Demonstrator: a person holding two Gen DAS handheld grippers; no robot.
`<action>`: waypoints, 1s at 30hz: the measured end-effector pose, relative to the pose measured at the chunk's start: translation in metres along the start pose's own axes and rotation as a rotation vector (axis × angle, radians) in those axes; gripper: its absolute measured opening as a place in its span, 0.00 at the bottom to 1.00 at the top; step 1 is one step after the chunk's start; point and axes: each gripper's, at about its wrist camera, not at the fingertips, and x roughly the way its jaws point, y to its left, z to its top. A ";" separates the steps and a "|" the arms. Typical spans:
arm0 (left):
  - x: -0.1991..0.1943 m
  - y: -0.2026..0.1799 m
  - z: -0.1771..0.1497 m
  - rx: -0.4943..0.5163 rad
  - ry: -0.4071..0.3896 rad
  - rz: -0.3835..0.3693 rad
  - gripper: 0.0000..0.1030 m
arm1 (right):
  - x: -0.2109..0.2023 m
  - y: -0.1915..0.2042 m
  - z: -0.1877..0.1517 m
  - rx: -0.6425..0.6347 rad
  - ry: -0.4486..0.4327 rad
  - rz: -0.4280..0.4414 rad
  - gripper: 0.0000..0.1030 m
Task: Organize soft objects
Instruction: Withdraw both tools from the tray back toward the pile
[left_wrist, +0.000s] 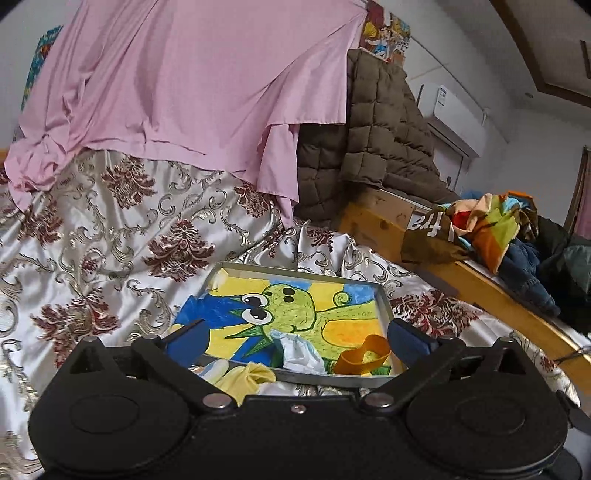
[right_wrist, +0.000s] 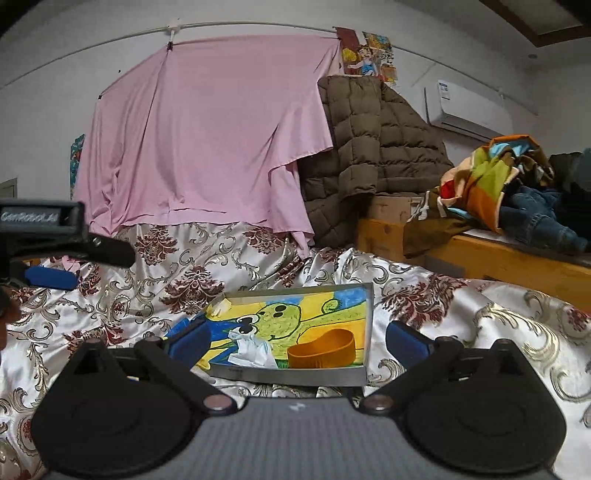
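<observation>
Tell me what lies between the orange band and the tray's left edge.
A crumpled white cloth lies between the orange band and the tray edge, in both wrist views.

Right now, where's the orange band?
The orange band lies inside the painted tray, in its near right corner, just right of the crumpled white cloth; both wrist views show it between the open jaws.

1. Left gripper (left_wrist: 297, 341): matte black body with two round black discs, silver rivets at the linkage pivots, blue finger pads (left_wrist: 186, 341).
2. Right gripper (right_wrist: 297, 341): same black linkage and blue pads (right_wrist: 192, 341); grey textured centre plate bearing a small white mark.
</observation>
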 end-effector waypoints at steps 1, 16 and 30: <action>-0.004 0.000 -0.002 0.006 -0.002 0.001 0.99 | -0.003 0.000 -0.002 0.004 0.000 -0.004 1.00; -0.043 0.021 -0.056 -0.011 0.058 -0.060 0.99 | -0.043 -0.002 -0.029 -0.011 0.116 -0.066 1.00; -0.041 0.029 -0.105 0.182 0.157 -0.104 0.99 | -0.025 -0.006 -0.044 -0.002 0.239 -0.046 1.00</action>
